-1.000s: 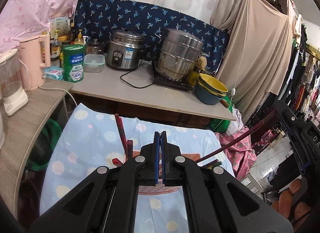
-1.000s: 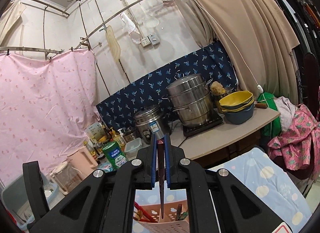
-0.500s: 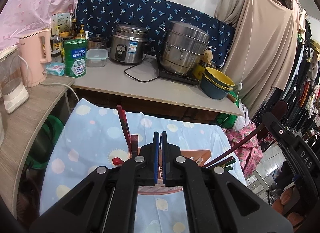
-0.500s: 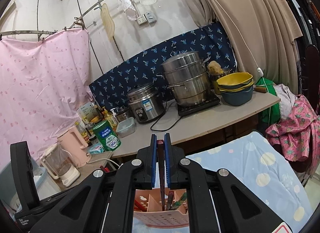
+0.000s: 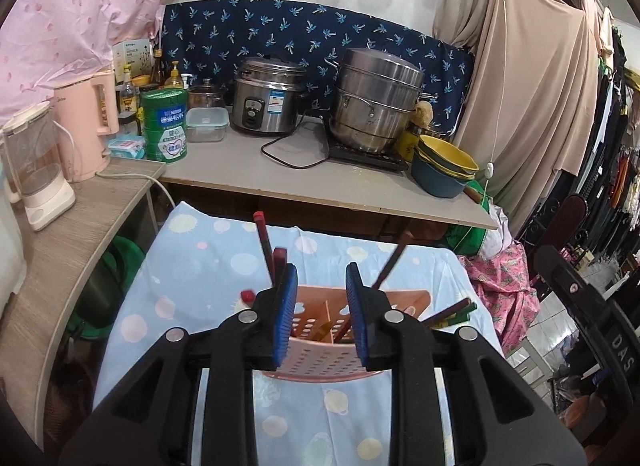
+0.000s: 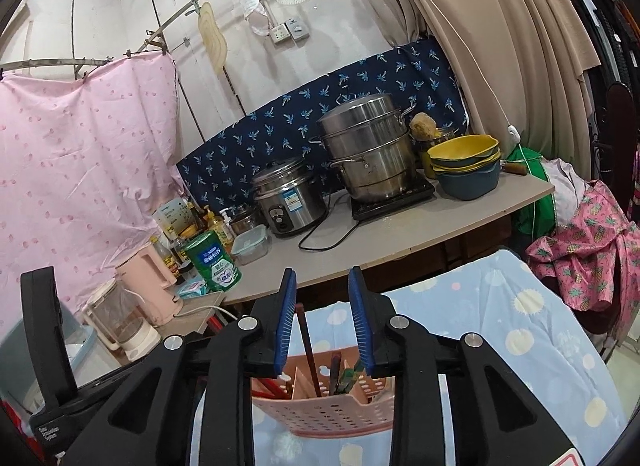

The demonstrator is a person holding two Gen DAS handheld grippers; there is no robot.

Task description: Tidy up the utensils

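On the blue spotted cloth of the low table (image 5: 208, 266) stood the pink perforated utensil basket (image 5: 320, 362), and both hand-held grippers hung just above its near rim. Farthest left in the basket leaned the red-tipped chopsticks (image 5: 264, 242), upright with a slight tilt; they looked light, stiff and smooth (lacquered, most likely), so a pinch on the upper shaft near the square end would probably hold better than one on the slick tapered tip. The left hand-held gripper (image 5: 321, 308) stood with its blue pads apart, having just been opening, and nothing lay between them but the view down into the basket. To its right a dark chopstick (image 5: 392, 262) slanted up out of the basket, and more dark sticks with green ends (image 5: 452, 312) jutted over the right rim.

In the right wrist view the right hand-held gripper (image 6: 322, 316) had likewise just been opening; its pads stood apart, and the dark red chopstick (image 6: 306, 342) rose between them without either pad pressing on it, its foot already down in a middle compartment of the basket. That stick seemed free to tip against the divider. The basket itself looked like thin, light plastic, liable to slide on the cloth if nudged (best steadied at its rim).
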